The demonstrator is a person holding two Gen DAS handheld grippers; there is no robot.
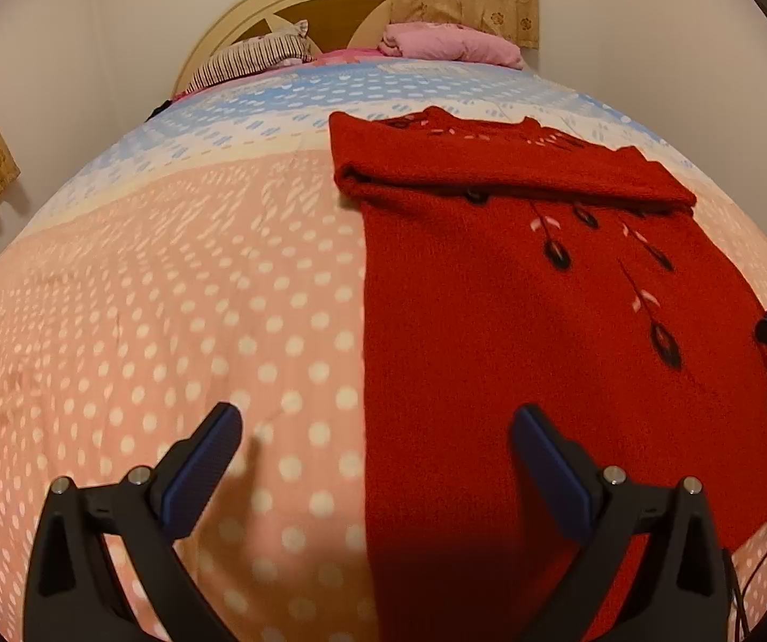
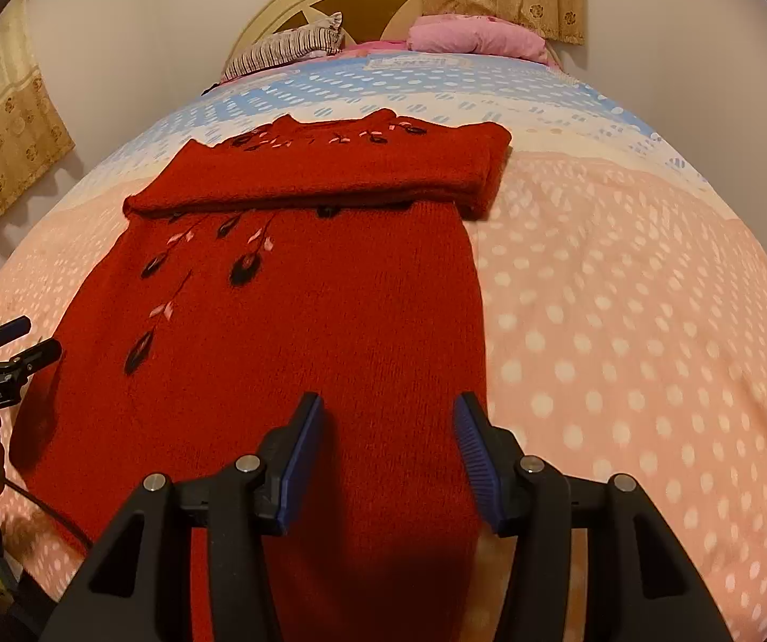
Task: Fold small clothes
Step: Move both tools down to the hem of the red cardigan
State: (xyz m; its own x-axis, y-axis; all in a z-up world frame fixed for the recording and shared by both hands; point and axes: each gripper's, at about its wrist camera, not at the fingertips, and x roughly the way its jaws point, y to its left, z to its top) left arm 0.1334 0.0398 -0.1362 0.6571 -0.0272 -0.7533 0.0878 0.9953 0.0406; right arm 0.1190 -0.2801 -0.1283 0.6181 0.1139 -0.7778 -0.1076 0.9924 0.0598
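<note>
Now the bed [image 1: 169, 321], with its dotted pink and blue cover, carries the whole job, and the red sweater [image 1: 517, 321] lies flat on it, its far part already doubled over into a thick band [image 1: 490, 171] across the chest, the long body stretching toward me. Striped and pink pillows [image 1: 453, 45] sit far off by the headboard, well clear.

My judgement: the near hem must go up next to meet that band. To do it well, I should take the two near corners level with each other, pinch only the knit and not the cover beneath, and lift both together so the fold stays square.

My left gripper [image 1: 378, 460] hangs over the sweater's left edge, fingers wide apart and holding nothing. My right gripper [image 2: 389, 455] hovers over the body near its right edge; its fingers are about half apart, with nothing pinched between them, only knit lying below.
</note>
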